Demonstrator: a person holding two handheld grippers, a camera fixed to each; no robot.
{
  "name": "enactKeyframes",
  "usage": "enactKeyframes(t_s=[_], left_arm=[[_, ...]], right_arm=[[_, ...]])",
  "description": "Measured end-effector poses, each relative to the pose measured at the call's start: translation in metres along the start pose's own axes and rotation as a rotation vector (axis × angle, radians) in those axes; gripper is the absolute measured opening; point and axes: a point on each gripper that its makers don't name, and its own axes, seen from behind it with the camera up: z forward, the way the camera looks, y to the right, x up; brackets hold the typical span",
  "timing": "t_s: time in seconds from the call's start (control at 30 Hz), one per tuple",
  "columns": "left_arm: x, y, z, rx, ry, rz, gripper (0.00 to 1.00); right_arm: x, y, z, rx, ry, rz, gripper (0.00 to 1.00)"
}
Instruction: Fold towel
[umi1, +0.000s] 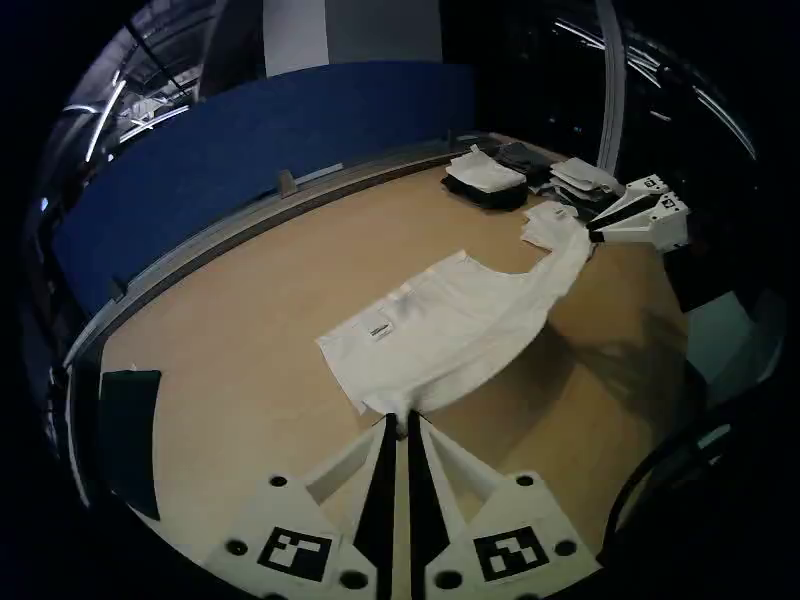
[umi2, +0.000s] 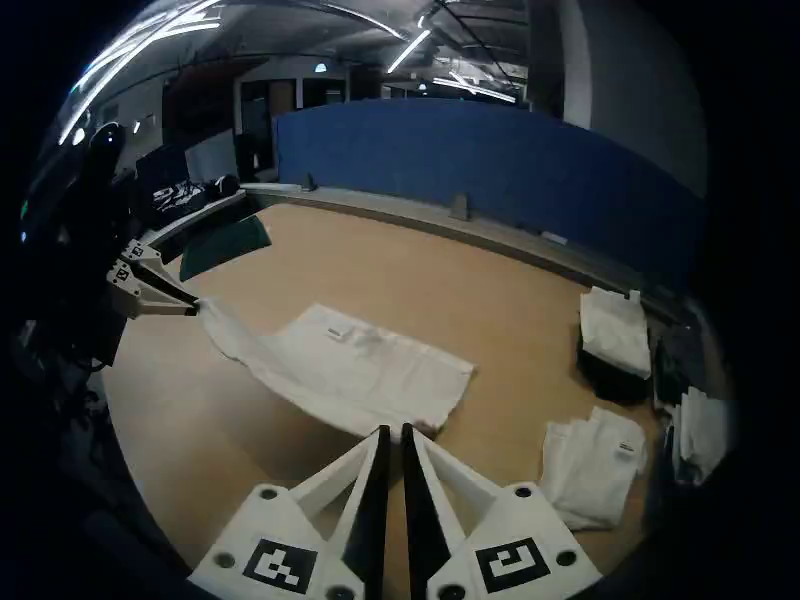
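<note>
Left gripper view: towel (umi1: 450, 320) in left gripper (umi1: 402, 420) and right gripper (umi1: 593, 236)

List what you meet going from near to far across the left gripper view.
left gripper → white towel → right gripper → stack of folded cloths → blue partition
</note>
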Motion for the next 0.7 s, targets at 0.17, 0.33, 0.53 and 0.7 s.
enactKeyframes(t_s=[0.17, 0.33, 0.53, 0.7], left_arm=[[0.002, -0.006, 0.011, 0.003, -0.017, -0.003, 0.07], [0.009, -0.015, 0.027, 0.009, -0.023, -0.014, 0.07], [0.015, -0.027, 0.047, 0.011, -0.04, -0.023, 0.07], [0.018, -0.037, 0.066, 0.013, -0.056, -0.015, 0.07]], right_arm=[[0.0, 0.005, 0.012, -0.002, -0.011, 0.007, 0.08], [0.002, 0.014, 0.029, -0.005, -0.023, 0.023, 0.08], [0.004, 0.026, 0.05, -0.008, -0.041, 0.045, 0.08], [0.005, 0.036, 0.067, -0.011, -0.058, 0.048, 0.08]])
